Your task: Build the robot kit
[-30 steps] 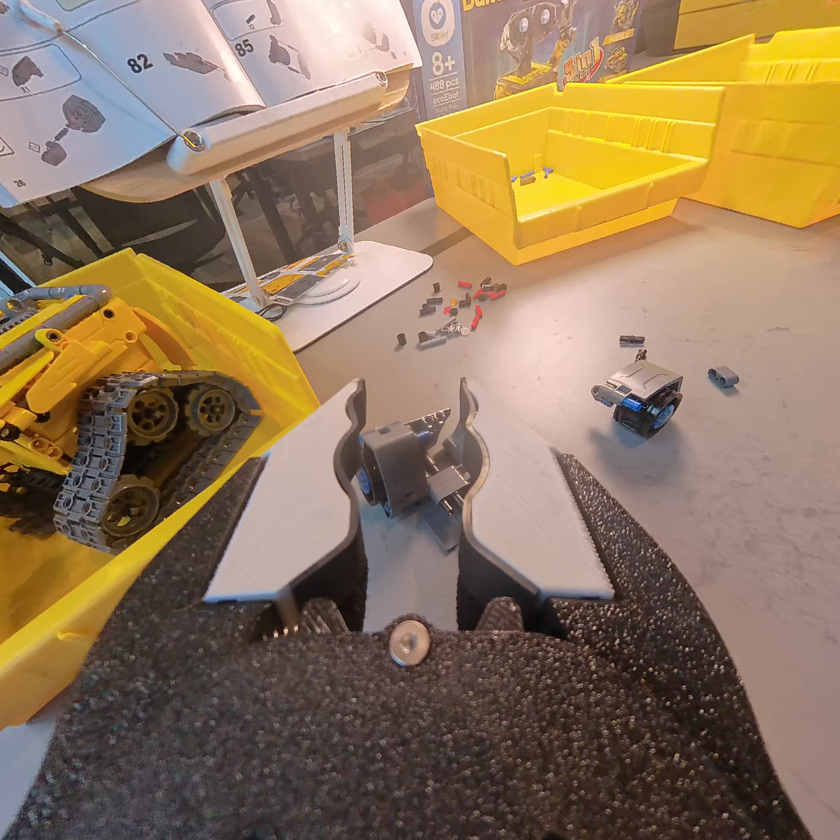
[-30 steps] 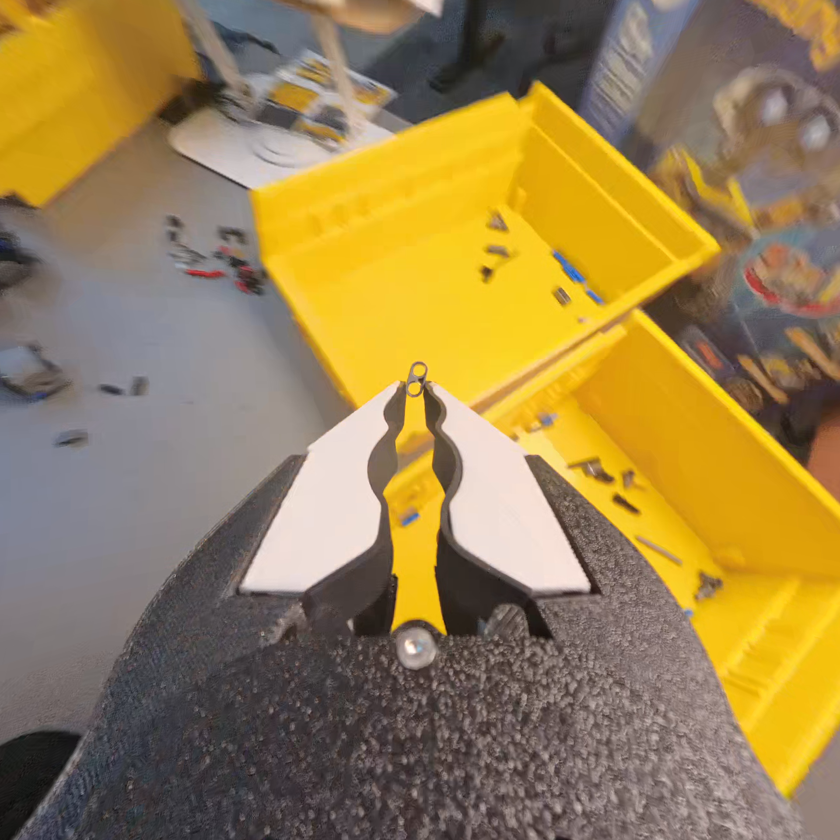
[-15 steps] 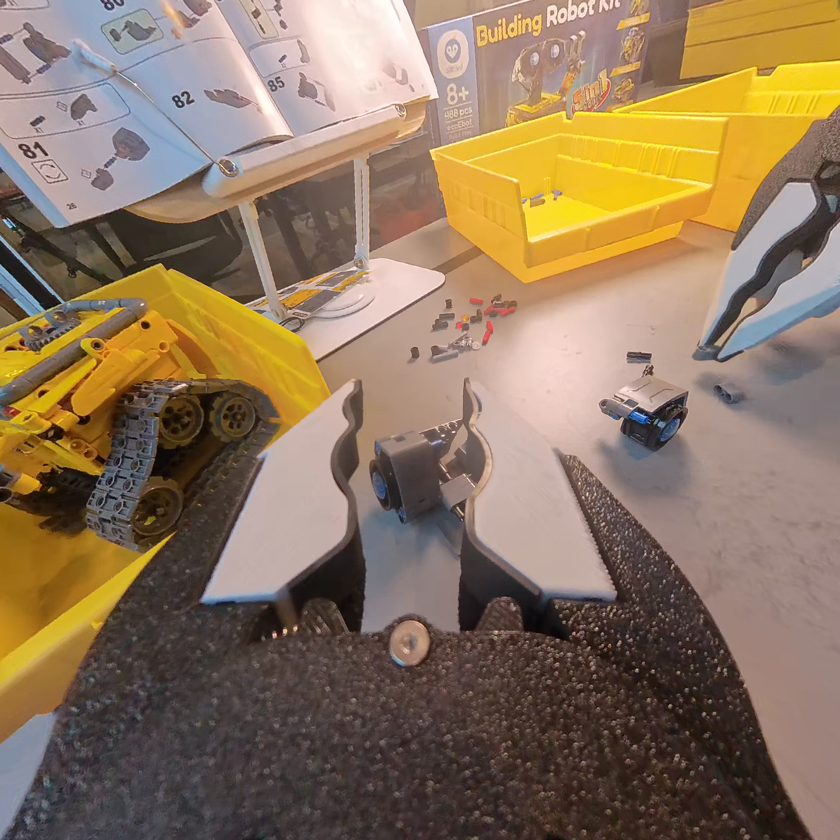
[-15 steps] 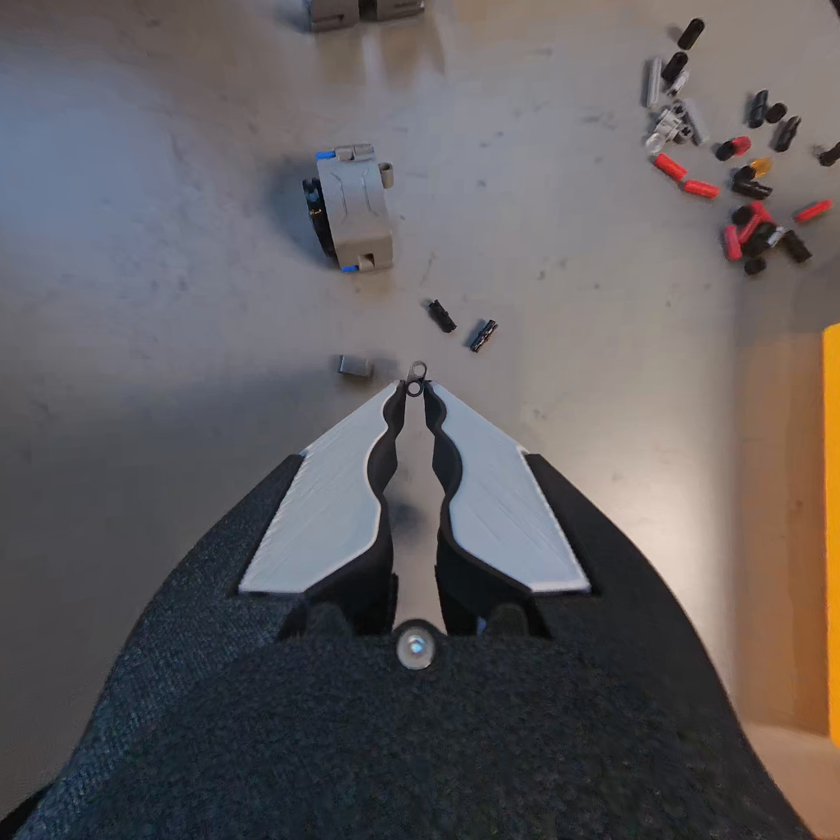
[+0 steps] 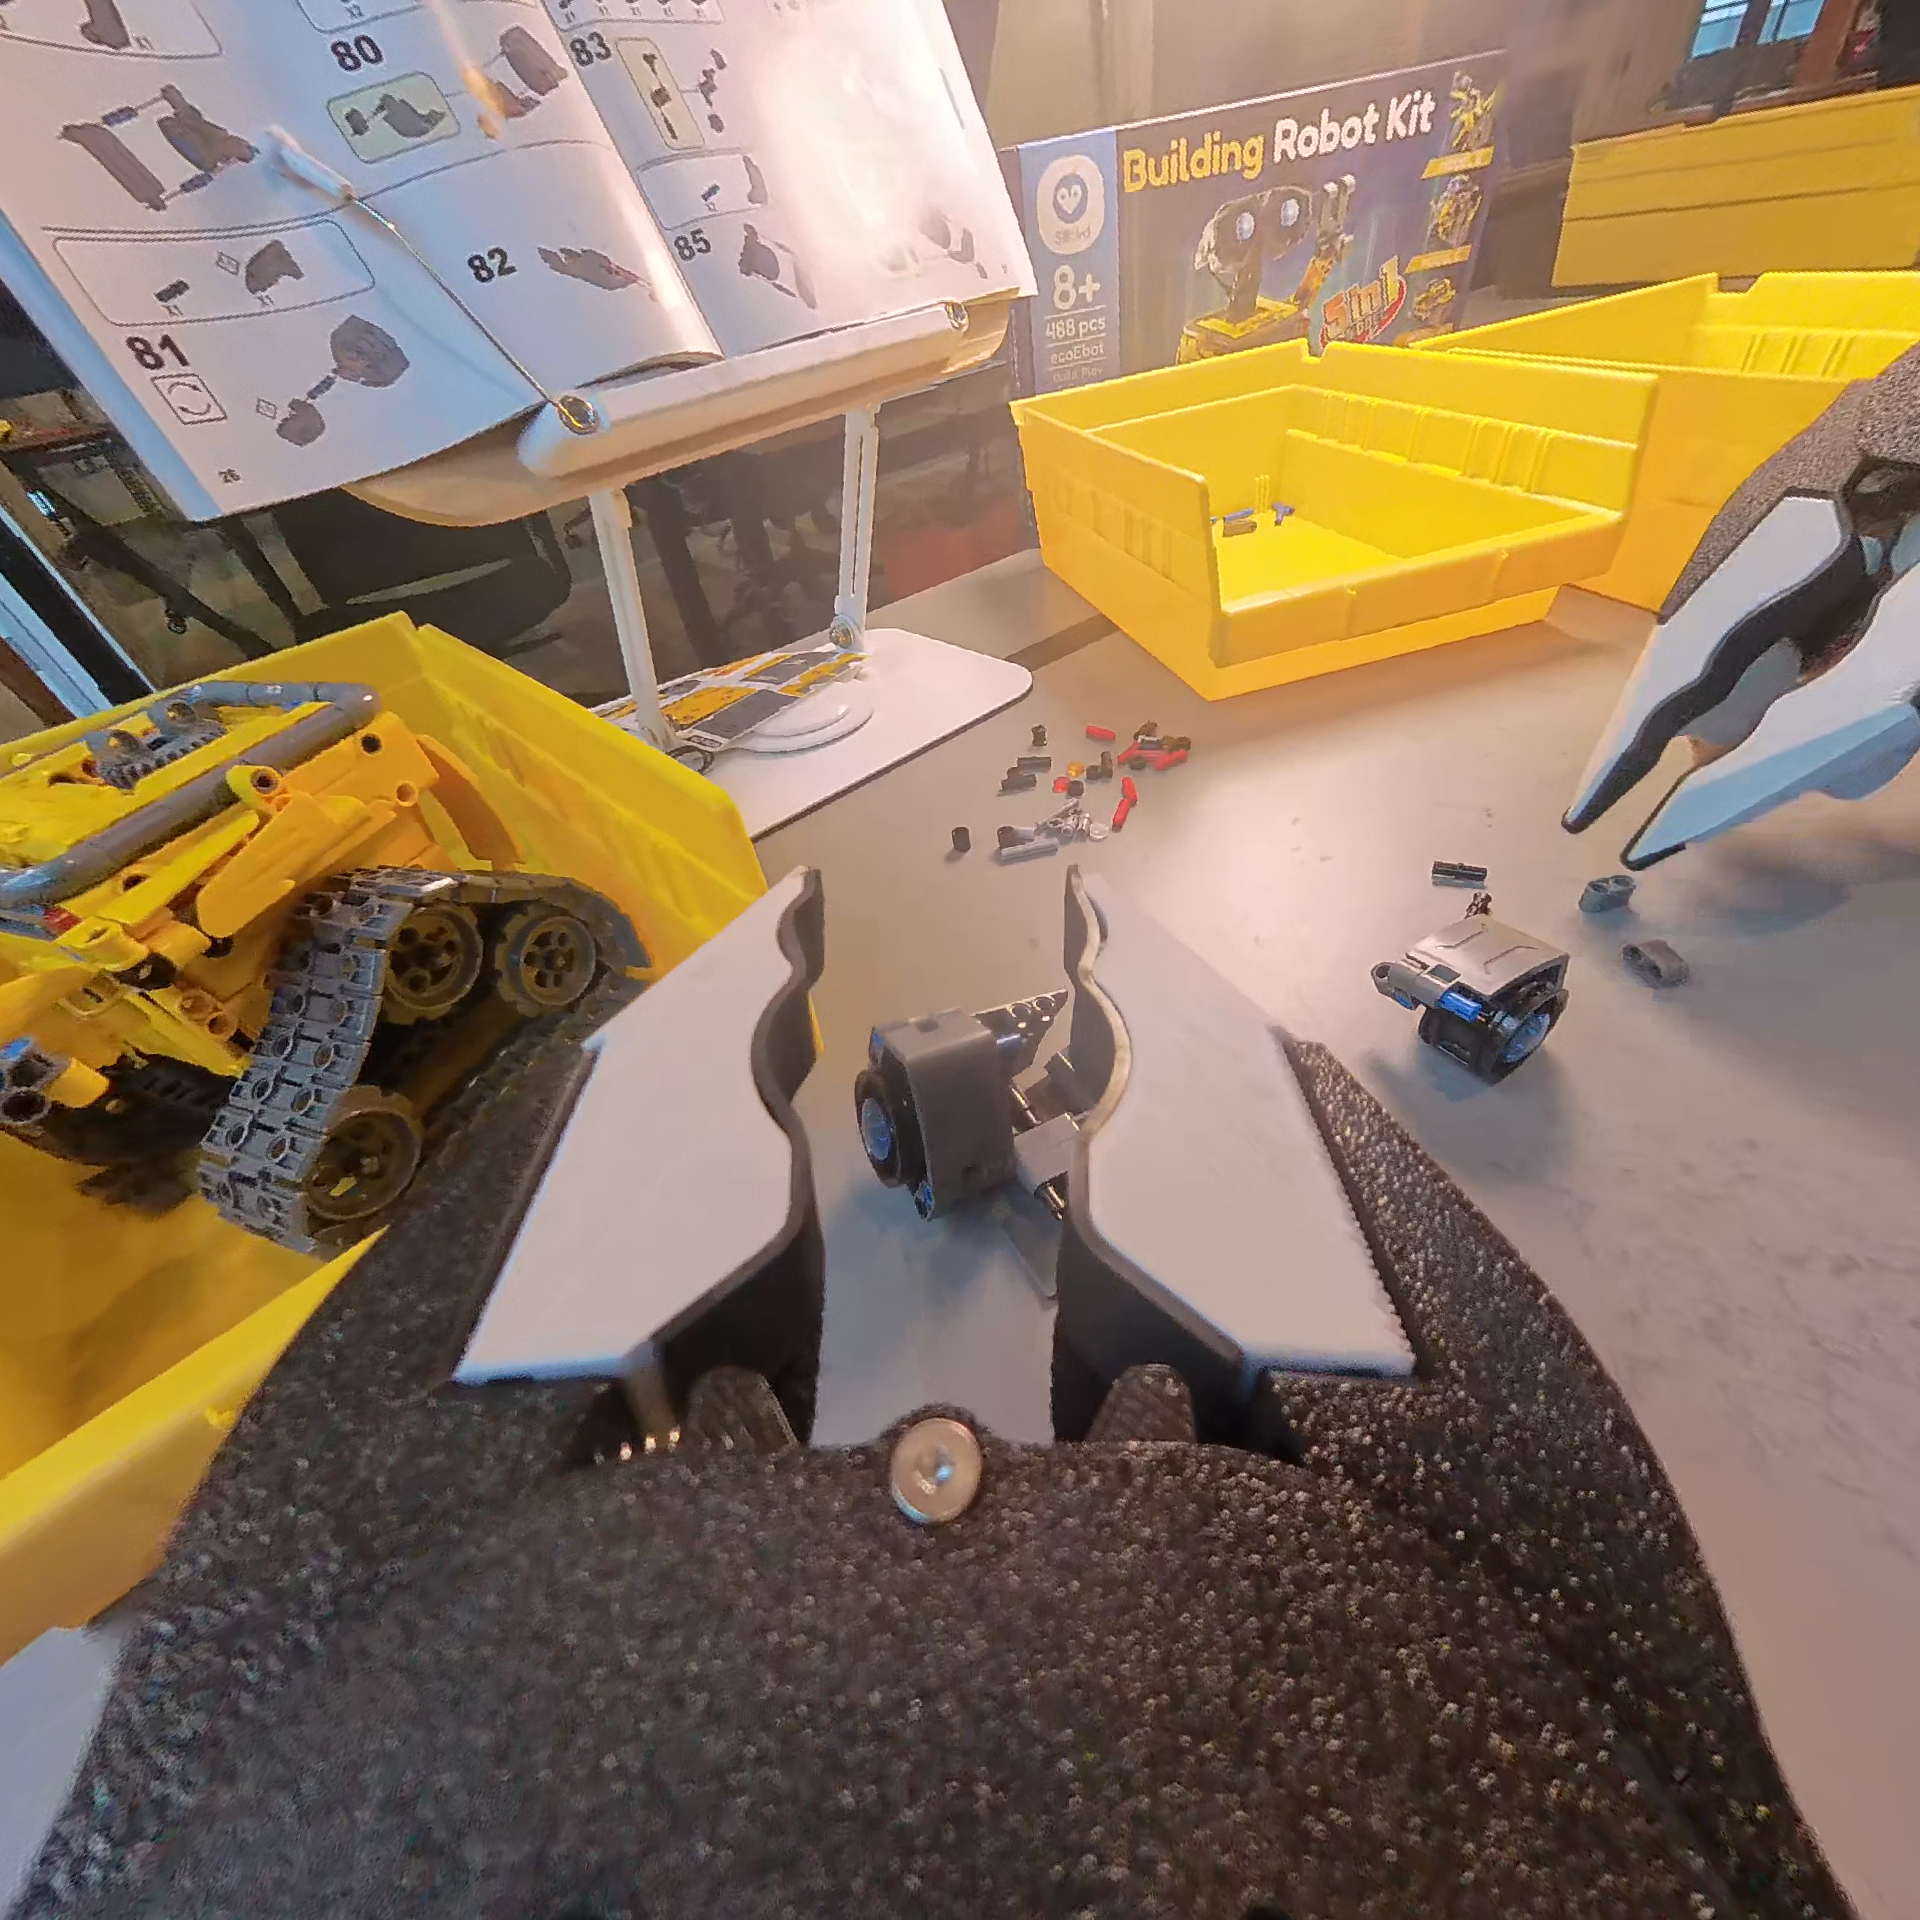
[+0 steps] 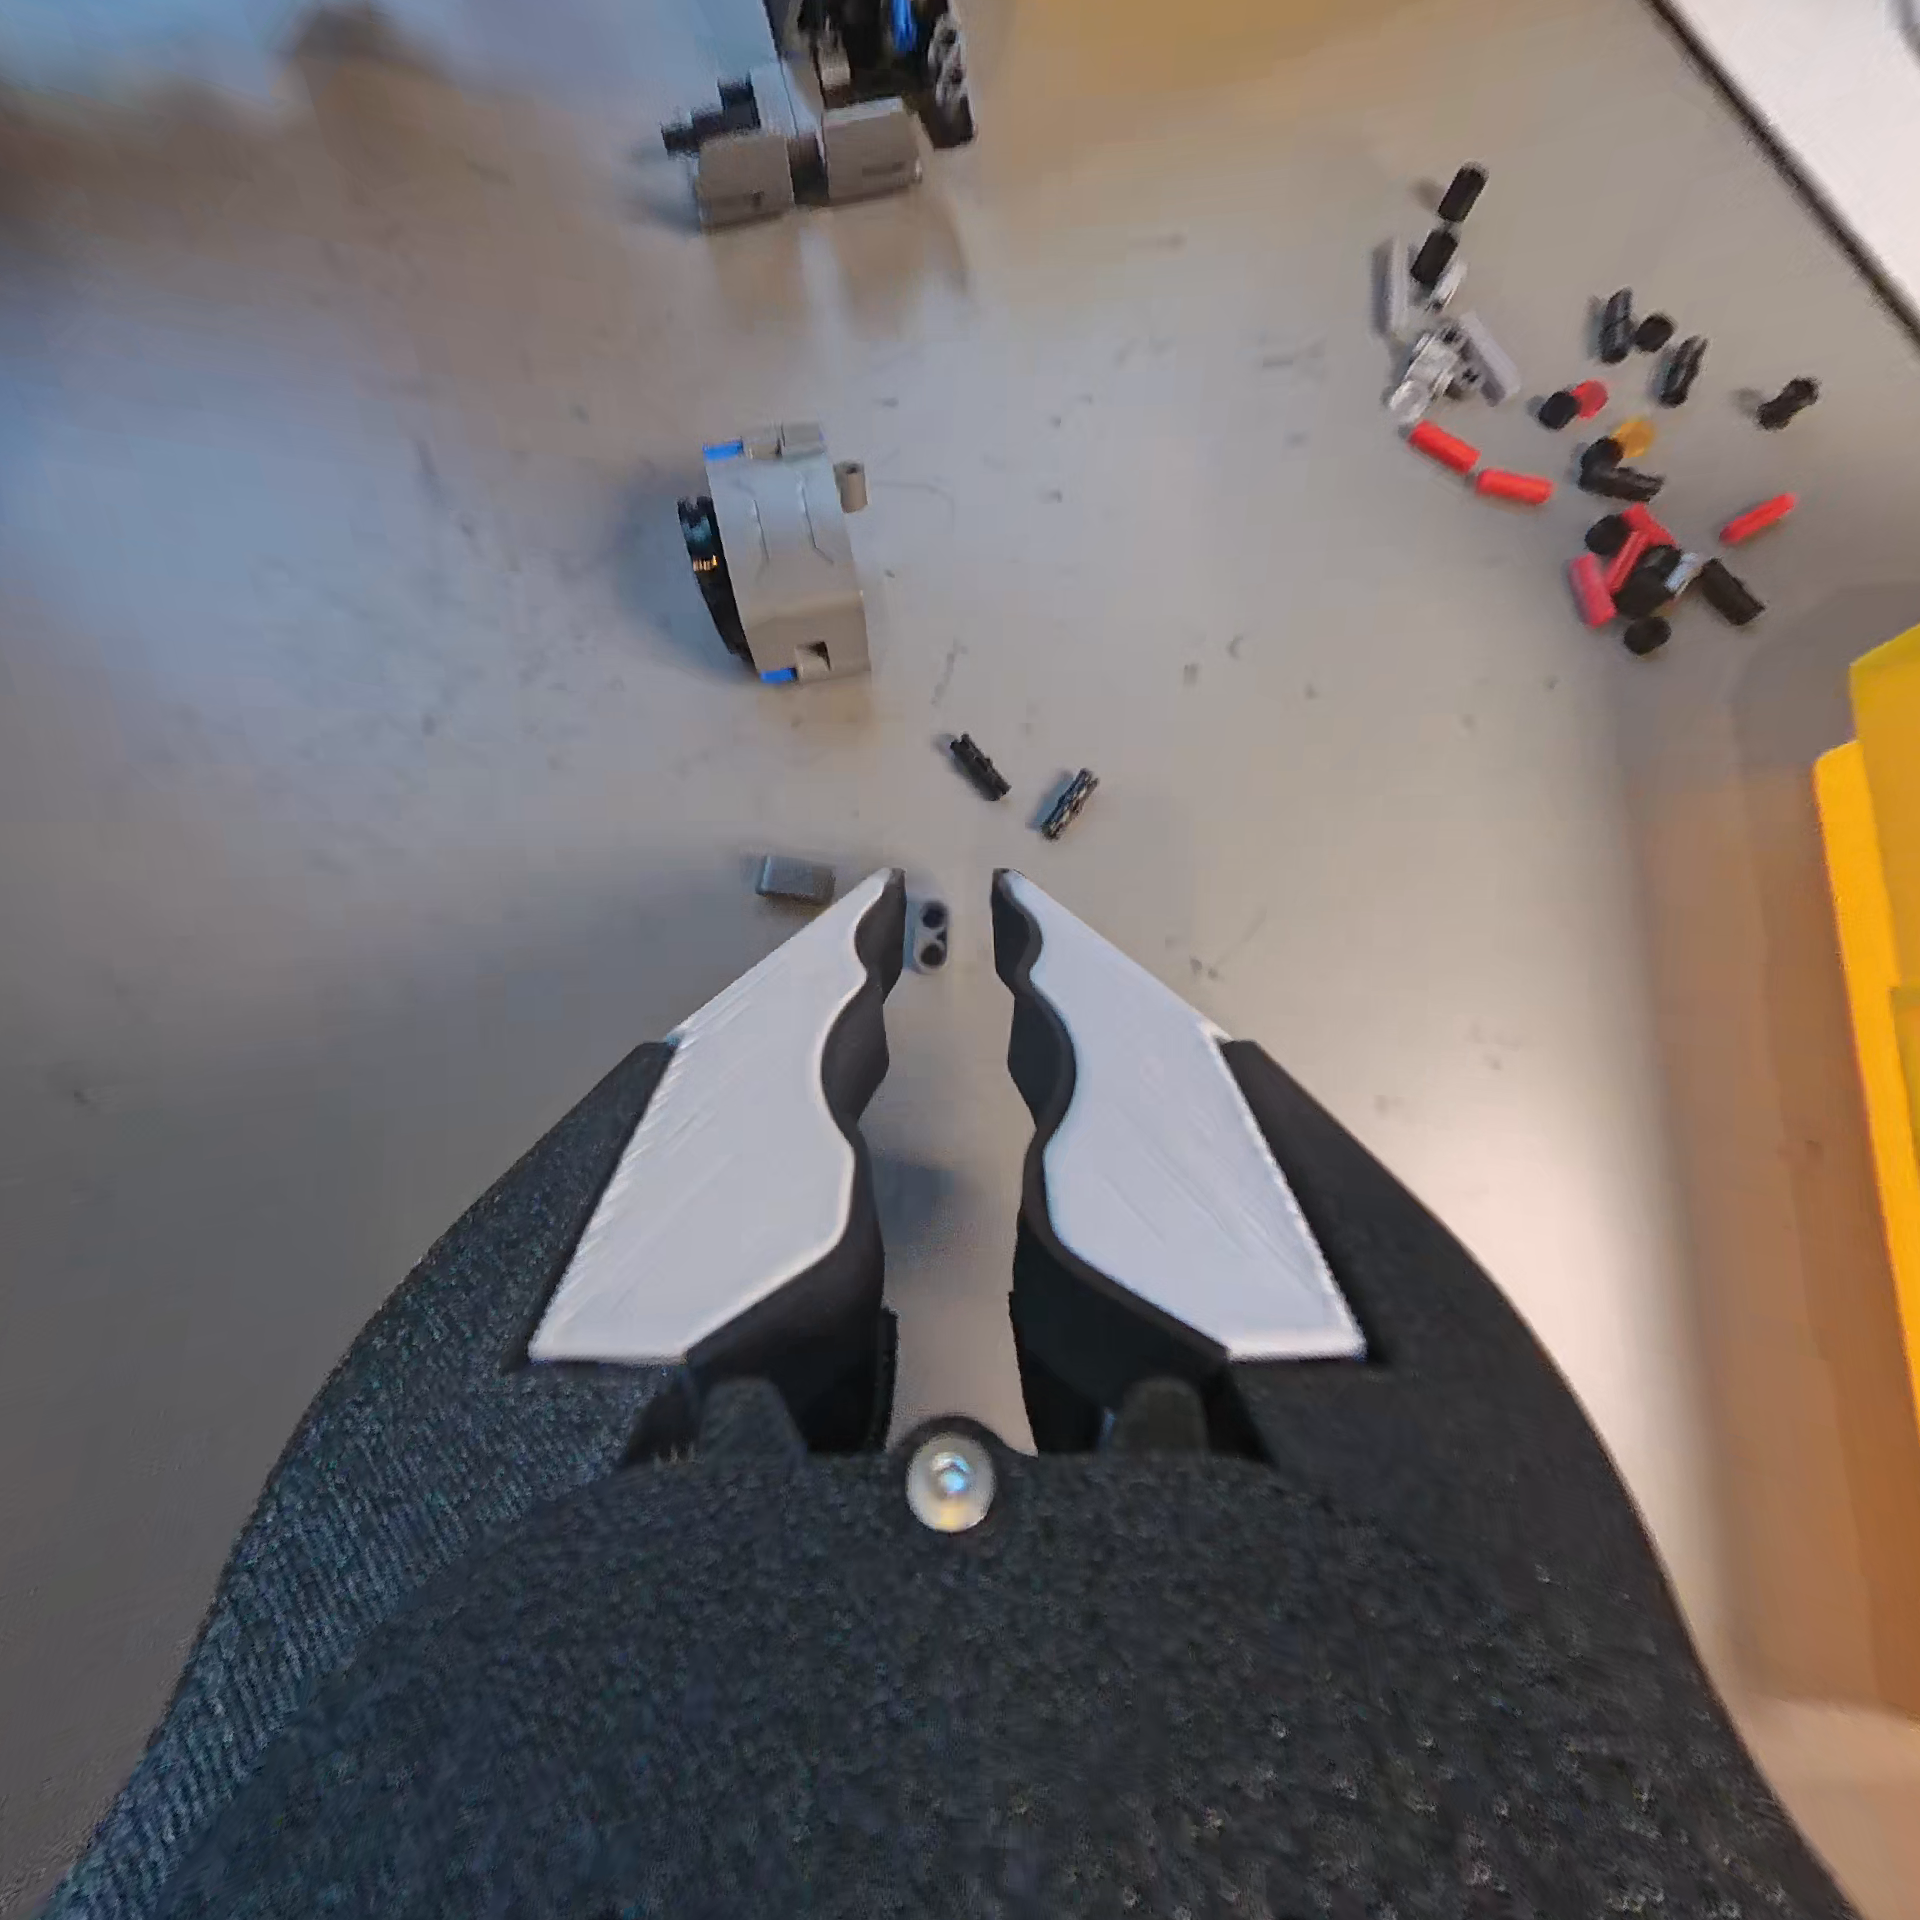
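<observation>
The right gripper [image 6: 943,883] hangs low over the worktop [image 6: 1299,935], jaws released, a small grey two-hole connector [image 6: 932,928] lying between them, close against the left finger's inner face. It is light, smooth plastic with rounded ends, so I reckon a nudge from either tip would skid it away or flip it. A second grey piece [image 6: 795,876] sits just beside the left tip, and two ribbed black pins [image 6: 979,767] lie near; a careless close could catch or scatter them.

The left gripper [image 5: 938,904] has its jaws parted around a blocky grey assembly [image 5: 940,1112] that touches the right finger, with a gap on the other side. I cannot tell whether it is gripped or merely resting; if loosely held, it could tip out.

A grey-shelled wheel module [image 6: 784,556] stands apart, and a heap [image 6: 1621,499] of red and black pins lies beyond. The fingers are matte grey, wavy-edged; their housings are grainy black. A yellow tracked model [image 5: 260,935] sits in a glossy yellow bin [image 5: 582,748].
</observation>
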### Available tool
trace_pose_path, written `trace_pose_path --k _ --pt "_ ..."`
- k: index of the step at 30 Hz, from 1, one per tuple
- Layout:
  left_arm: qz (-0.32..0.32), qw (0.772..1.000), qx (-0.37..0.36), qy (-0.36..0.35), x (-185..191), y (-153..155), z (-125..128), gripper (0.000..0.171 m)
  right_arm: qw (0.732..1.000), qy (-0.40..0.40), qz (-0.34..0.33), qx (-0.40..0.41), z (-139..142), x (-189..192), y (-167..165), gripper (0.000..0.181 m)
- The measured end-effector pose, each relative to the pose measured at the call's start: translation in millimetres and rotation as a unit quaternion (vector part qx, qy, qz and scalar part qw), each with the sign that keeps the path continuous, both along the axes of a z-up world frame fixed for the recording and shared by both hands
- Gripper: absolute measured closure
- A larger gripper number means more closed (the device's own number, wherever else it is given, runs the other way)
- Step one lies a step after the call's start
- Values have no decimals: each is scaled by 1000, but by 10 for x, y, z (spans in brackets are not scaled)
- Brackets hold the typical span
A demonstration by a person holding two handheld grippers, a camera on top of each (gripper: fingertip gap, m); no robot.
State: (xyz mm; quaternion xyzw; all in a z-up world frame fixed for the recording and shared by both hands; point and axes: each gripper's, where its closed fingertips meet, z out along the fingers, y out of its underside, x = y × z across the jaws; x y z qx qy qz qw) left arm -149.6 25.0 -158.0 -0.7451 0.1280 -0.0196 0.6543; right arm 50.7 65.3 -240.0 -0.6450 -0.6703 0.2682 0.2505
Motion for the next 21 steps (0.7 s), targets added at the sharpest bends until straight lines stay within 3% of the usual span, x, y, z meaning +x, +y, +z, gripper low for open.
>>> trace_pose_path --k 6,12,17,21 --pt "3 1000 10 -19 -39 -10 51 131 985 168 -38 19 611 -274 180 164" --pt "14 1000 15 -22 -89 -13 62 143 933 339 -93 74 1459 -678 529 163" --pt "36 999 16 -30 -204 -16 62 171 893 418 -130 108 2123 -1212 1014 164" --pt "42 998 12 -39 -268 -22 54 171 875 442 -151 130 2535 -1723 1517 172"
